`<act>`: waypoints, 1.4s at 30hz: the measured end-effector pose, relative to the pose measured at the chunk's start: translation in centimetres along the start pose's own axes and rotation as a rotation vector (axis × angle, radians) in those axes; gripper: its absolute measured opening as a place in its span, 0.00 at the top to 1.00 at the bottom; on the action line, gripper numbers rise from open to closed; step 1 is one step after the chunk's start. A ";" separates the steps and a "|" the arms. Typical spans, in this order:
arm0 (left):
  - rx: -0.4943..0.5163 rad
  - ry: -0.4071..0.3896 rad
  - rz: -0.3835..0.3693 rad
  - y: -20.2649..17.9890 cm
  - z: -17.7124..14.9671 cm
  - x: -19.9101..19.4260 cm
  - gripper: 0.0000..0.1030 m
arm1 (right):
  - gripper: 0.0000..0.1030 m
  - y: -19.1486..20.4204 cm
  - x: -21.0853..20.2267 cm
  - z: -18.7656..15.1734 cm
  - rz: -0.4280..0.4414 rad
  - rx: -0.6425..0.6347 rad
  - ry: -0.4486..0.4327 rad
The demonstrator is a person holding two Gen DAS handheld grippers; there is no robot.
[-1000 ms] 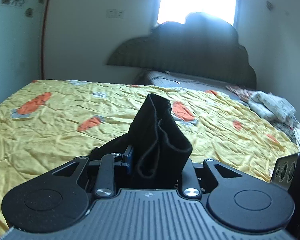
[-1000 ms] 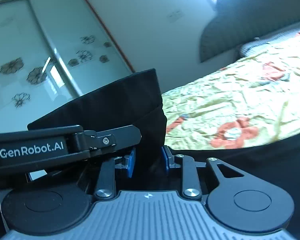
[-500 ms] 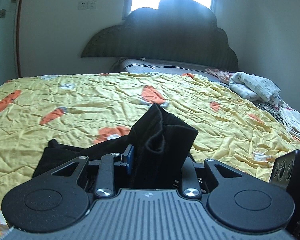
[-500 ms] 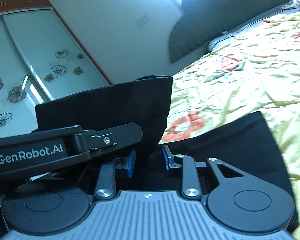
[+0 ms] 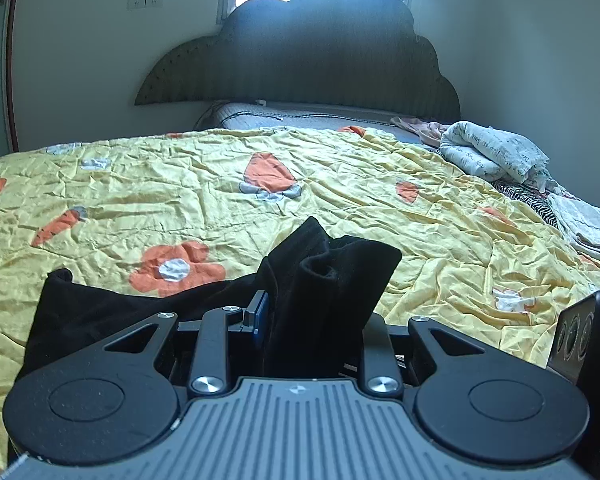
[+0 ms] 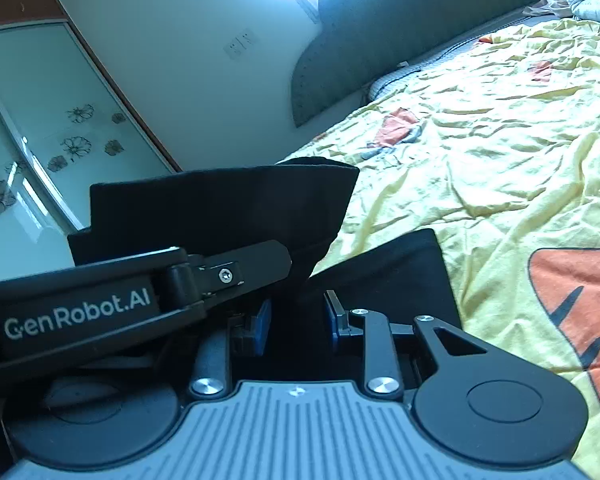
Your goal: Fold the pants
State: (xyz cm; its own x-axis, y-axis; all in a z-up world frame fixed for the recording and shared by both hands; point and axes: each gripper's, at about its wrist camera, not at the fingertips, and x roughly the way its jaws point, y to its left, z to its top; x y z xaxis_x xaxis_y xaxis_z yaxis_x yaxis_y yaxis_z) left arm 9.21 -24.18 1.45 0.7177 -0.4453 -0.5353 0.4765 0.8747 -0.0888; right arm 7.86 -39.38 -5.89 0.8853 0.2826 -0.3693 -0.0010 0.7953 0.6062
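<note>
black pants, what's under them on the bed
The black pants lie on a yellow flowered quilt, one end pinched up by both grippers. The quilt beneath the fabric is covered, so nothing more shows.

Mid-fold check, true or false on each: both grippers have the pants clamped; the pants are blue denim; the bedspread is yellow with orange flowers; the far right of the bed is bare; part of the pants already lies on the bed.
1. Both the left gripper and the right gripper clamp the pants. True.
2. The pants are blue denim. False: they are black.
3. The bedspread is yellow with orange flowers. True.
4. The far right of the bed is bare. False: a heap of pale laundry lies there.
5. Part of the pants lies on the bedspread. True.
</note>
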 end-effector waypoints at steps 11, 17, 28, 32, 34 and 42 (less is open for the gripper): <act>-0.050 0.039 -0.025 -0.1 0.2 1.7 0.76 | 0.60 -1.0 -1.4 -0.2 -0.091 -0.018 0.006; -0.057 0.073 -0.031 -0.6 -0.2 3.0 0.76 | 0.41 -1.3 -3.9 -0.3 -0.201 -0.105 -0.030; -0.135 0.117 -0.162 -0.6 -0.1 3.6 0.51 | 0.40 -1.7 -6.5 -1.1 -0.383 -0.237 -0.027; -0.199 0.133 -0.244 0.3 0.1 3.1 0.45 | 0.40 -1.0 -7.3 -1.0 -0.460 -0.272 -0.059; -0.228 0.125 -0.291 1.3 0.6 2.5 0.43 | 0.41 -0.5 -8.0 -0.7 -0.531 -0.315 -0.118; -0.261 0.057 0.033 10.2 3.5 1.6 0.36 | 0.41 2.7 -6.3 1.2 -0.286 -0.352 -0.101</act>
State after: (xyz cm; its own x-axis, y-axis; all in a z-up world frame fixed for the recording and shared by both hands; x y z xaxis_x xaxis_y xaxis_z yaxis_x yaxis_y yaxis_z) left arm 17.00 -16.61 2.61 0.6973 -0.4103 -0.5877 0.3008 0.9118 -0.2796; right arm 2.84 -39.64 -1.10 0.9140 -0.0146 -0.4055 0.1074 0.9724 0.2072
